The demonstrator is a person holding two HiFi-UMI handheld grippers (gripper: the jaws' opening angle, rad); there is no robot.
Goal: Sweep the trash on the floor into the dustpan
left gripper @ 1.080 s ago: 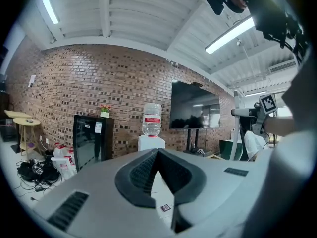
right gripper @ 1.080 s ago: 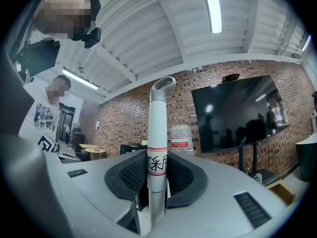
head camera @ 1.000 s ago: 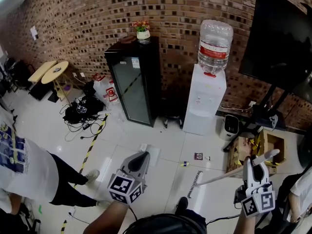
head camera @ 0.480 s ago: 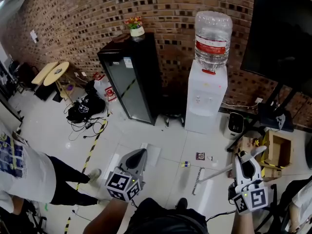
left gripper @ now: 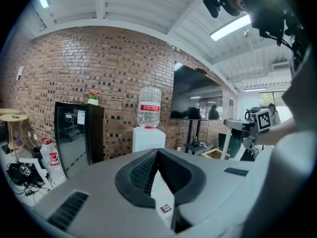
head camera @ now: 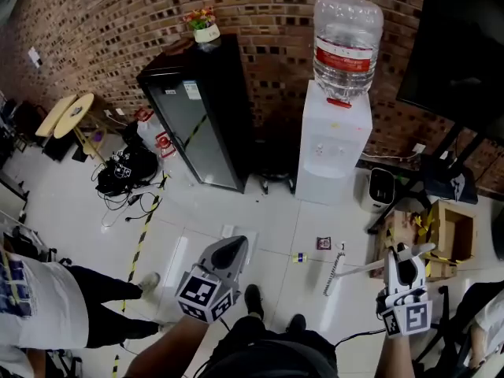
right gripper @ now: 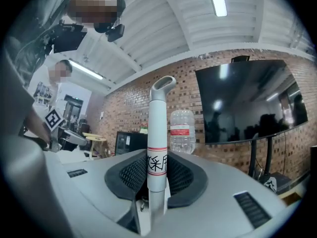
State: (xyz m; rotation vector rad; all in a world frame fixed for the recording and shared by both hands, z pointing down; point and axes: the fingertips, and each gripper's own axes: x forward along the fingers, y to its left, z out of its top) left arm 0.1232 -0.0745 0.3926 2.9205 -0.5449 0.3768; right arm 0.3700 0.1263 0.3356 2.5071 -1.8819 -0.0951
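Two tools [head camera: 231, 245] [head camera: 403, 253], one broom [head camera: 364, 268], two trash scraps [head camera: 323, 243] [head camera: 297, 257].

A brick wall [head camera: 260, 22] runs along the back. Against it stands a tall black cabinet [head camera: 197, 124] with a glass door and a small pot of flowers [head camera: 206, 30] on top. To its right is a white water dispenser [head camera: 331, 152] carrying a big clear bottle [head camera: 346, 42]. A dark screen [head camera: 465, 53] fills the far right, with an open cardboard box [head camera: 455, 239] on the floor below. Over on the left are two round tables [head camera: 67, 113], tangled black cables [head camera: 122, 172] and a person in a white shirt [head camera: 39, 305]
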